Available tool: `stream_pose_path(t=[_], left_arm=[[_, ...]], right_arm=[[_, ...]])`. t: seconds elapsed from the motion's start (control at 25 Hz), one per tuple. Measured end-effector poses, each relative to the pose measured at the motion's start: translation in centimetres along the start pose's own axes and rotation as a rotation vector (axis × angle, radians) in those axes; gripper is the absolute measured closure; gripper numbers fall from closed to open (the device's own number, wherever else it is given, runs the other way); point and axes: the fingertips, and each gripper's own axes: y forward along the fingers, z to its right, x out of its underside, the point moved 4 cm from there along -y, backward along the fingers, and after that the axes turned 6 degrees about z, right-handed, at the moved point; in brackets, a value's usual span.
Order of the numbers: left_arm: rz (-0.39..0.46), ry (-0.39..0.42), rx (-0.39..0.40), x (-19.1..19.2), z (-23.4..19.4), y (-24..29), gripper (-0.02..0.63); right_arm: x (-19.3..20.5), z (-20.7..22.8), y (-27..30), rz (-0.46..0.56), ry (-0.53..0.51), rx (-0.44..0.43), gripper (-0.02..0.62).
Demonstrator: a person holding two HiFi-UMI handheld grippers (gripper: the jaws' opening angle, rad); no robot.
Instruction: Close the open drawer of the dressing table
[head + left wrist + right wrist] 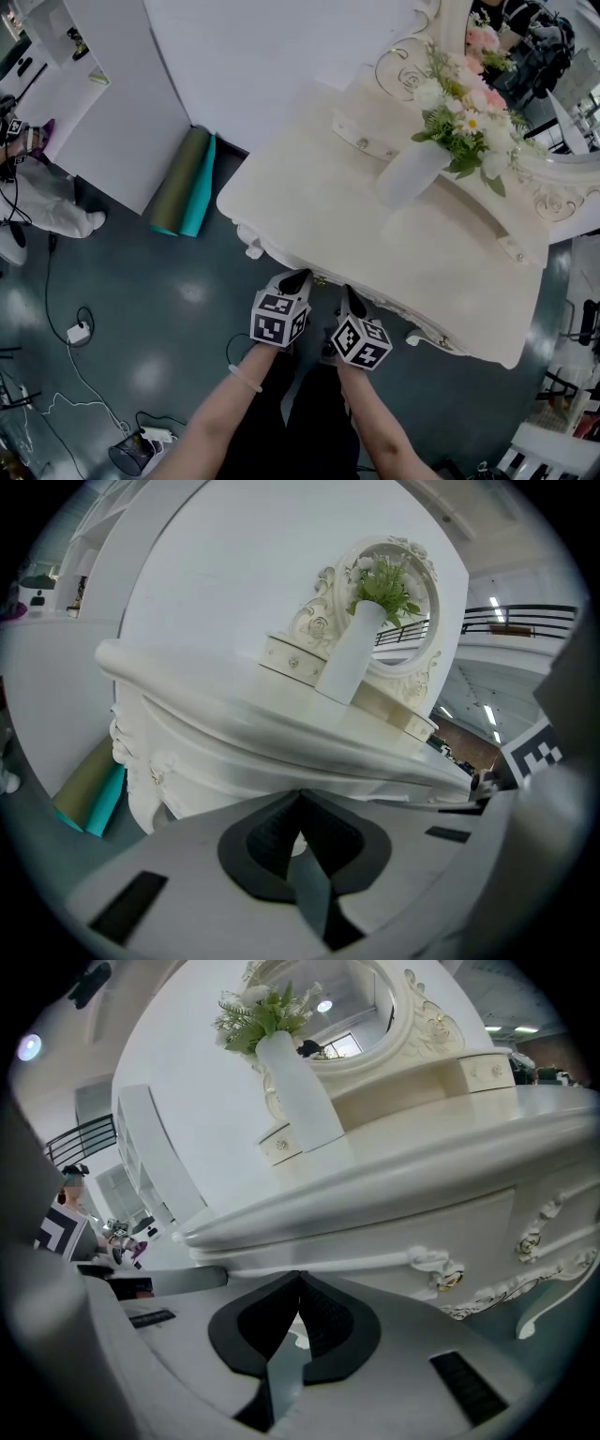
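Fingers on the left gripper (301, 275) and the right gripper (350, 292) are pinching together, holding nothing. Their tips are pushing right up against the drawer (394, 1232), which is sitting under the dressing table's (375, 225) front edge.

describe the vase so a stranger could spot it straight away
Start at the cream dressing table. On its top, before the oval mirror, stands the vase. It is the only tall plain white thing there, holding pink and white flowers.

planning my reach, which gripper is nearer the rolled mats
Left. The left gripper is at the dressing table front, rolled mats to its left; right gripper sits beyond it.
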Motion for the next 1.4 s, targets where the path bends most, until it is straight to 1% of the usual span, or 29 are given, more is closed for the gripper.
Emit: stream_pose_path(t=[0.48, 0.8, 1.0, 1.12, 1.2, 1.24, 1.36, 1.4], left_arm=[[0.007, 0.007, 0.013, -0.6, 0.0, 1.0, 0.591], [0.006, 0.002, 0.023, -0.7, -0.2, 1.3, 0.591], [-0.011, 0.021, -0.006, -0.7, -0.2, 1.0, 0.591], [-0.014, 0.016, -0.009, -0.3, -0.2, 0.3, 0.591], [-0.018, 0.013, -0.01, 0.2, 0.0, -0.3, 0.591], [-0.02, 0.007, -0.011, 0.6, 0.1, -0.8, 0.591], [-0.027, -0.012, -0.005, 1.7, 0.8, -2.0, 0.591], [-0.035, -0.008, 0.002, 2.2, 1.2, -2.4, 0.591]], right_arm=[[-0.6, 0.4, 0.9, 0.013, 0.002, 0.006, 0.568], [-0.8, 0.6, 1.1, 0.007, 0.014, -0.022, 0.568], [-0.7, 0.6, 1.0, 0.007, 0.026, -0.04, 0.568], [-1.0, 0.4, 0.4, 0.026, -0.019, -0.047, 0.568], [-1.0, 0.0, -0.5, 0.053, -0.038, -0.067, 0.568], [-1.0, -0.1, -1.0, 0.066, -0.017, -0.078, 0.568], [-0.8, 0.1, -2.8, 0.118, 0.097, -0.084, 0.569], [-0.9, 0.1, -3.5, 0.137, 0.107, -0.085, 0.569]])
